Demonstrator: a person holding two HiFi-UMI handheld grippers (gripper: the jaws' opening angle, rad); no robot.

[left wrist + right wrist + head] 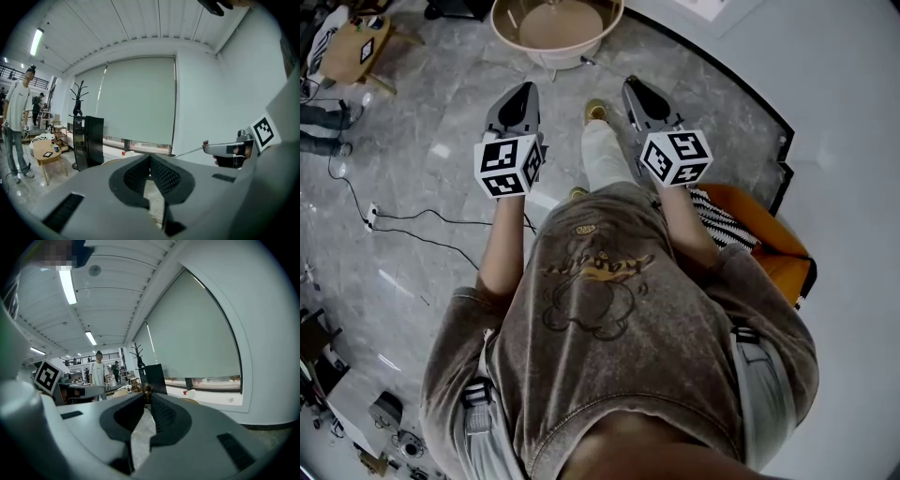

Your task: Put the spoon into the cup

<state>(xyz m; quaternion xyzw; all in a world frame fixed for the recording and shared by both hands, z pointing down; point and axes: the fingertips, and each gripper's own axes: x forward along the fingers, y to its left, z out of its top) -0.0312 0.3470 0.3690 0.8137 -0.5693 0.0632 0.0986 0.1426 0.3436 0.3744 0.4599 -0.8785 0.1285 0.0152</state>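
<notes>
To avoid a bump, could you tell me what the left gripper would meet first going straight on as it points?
Probably the round beige table ahead; depth is unclear, so it might pass over towards the window blind.

The head camera is looking steeply down from above the person's shoulders, taking in the left gripper (523,92), the right gripper (635,86) and the marble floor (422,187) below. Each gripper camera is sitting close behind its own jaws and facing almost level across the room. Both are showing the black cabinet (88,140) and the coat stand (78,96), and each is catching the other gripper at its edge.
</notes>
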